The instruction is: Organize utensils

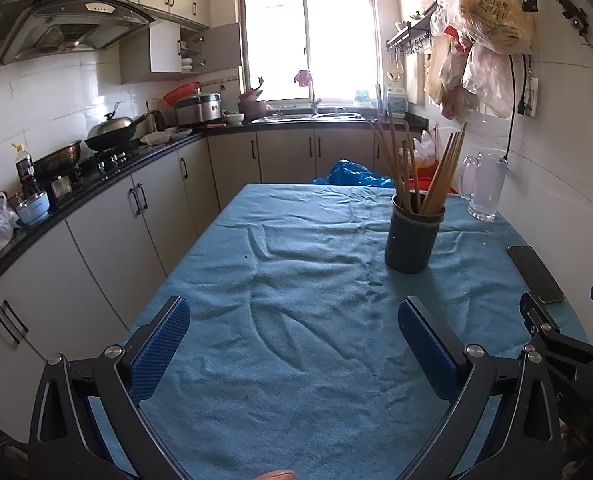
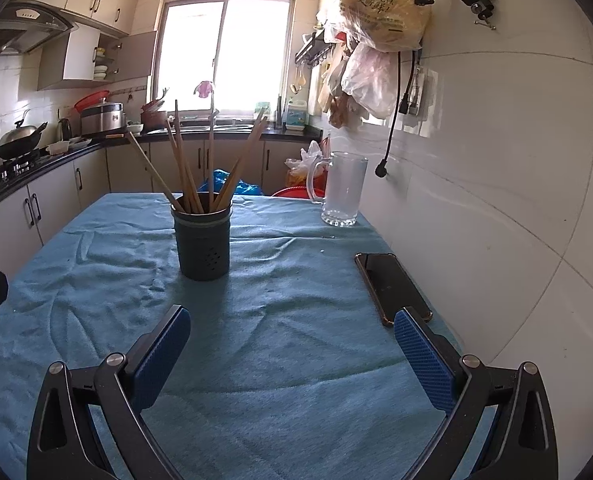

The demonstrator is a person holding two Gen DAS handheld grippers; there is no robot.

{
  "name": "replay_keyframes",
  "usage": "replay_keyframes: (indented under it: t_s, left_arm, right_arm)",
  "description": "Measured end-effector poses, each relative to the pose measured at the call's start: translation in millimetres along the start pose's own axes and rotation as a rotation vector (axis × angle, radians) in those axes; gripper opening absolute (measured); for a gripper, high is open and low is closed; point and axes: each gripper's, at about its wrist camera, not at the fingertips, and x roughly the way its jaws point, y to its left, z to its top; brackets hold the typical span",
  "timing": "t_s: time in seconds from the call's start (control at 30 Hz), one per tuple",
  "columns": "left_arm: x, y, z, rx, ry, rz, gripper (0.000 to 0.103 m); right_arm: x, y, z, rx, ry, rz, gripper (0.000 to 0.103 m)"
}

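A dark round utensil holder (image 1: 412, 236) stands upright on the blue tablecloth (image 1: 296, 280), with several wooden chopsticks (image 1: 400, 160) standing in it. It also shows in the right wrist view (image 2: 203, 240), with the chopsticks (image 2: 188, 172) fanned out. My left gripper (image 1: 294, 312) is open and empty, low over the cloth, short of the holder. My right gripper (image 2: 292, 322) is open and empty, near the table's front, with the holder ahead to the left. Part of the right gripper (image 1: 568, 344) shows at the right edge of the left wrist view.
A black phone (image 2: 392, 286) lies on the cloth near the right wall, close to my right gripper's right finger. A clear glass mug (image 2: 342, 188) stands at the table's back right. Kitchen counters with cookware (image 1: 108, 136) run along the left. Plastic bags (image 2: 376, 32) hang on the wall.
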Motion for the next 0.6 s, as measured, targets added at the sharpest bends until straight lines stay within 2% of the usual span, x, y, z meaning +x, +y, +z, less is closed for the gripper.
replay_keyframes:
  t_s: [0.6]
  left_arm:
    - [-12.4, 3.9, 0.1, -0.002, -0.028, 0.003, 0.103]
  right_arm:
    - [-15.8, -1.2, 0.9, 0.011, -0.035, 0.015, 0.103]
